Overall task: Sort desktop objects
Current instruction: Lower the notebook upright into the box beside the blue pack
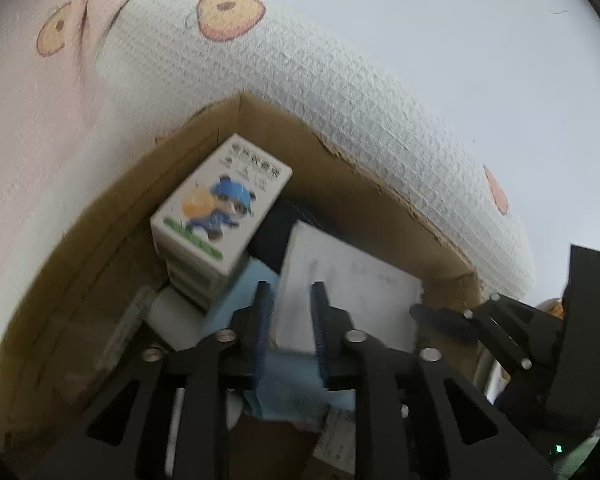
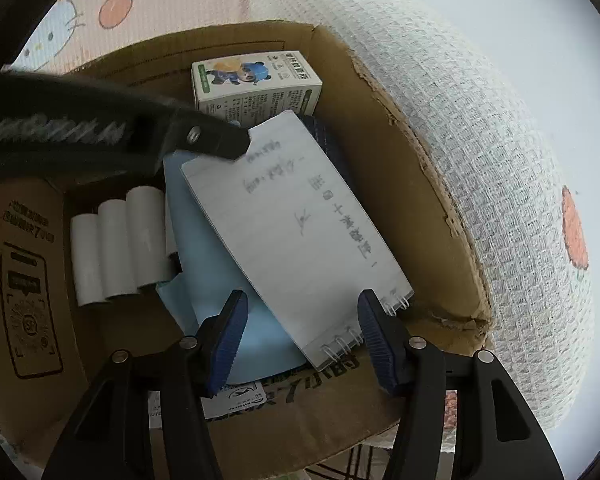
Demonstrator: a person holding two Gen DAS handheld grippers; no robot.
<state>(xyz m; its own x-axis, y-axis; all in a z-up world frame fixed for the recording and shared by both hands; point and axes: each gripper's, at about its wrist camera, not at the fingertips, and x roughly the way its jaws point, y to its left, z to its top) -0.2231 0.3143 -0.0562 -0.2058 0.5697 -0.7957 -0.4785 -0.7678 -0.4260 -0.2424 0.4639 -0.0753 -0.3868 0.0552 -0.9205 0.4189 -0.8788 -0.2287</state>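
A cardboard box (image 2: 384,152) holds the sorted things. A white spiral notepad (image 2: 296,232) with handwriting lies tilted on a light blue object (image 2: 204,280). A small white carton with a blue cartoon figure (image 2: 256,84) stands at the box's far corner; it also shows in the left wrist view (image 1: 220,216). White paper rolls (image 2: 116,244) lie at the left. My left gripper (image 1: 290,320) is open a little over the notepad's (image 1: 348,300) corner, touching nothing. My right gripper (image 2: 300,340) is open, its jaws on either side of the notepad's spiral end.
The box sits on a white and pink patterned cloth (image 2: 480,128) with orange shapes. A dark blue object (image 2: 332,144) lies under the notepad. The left gripper's finger (image 2: 204,136) reaches in from the left in the right wrist view. The right gripper's body (image 1: 540,328) shows at the right.
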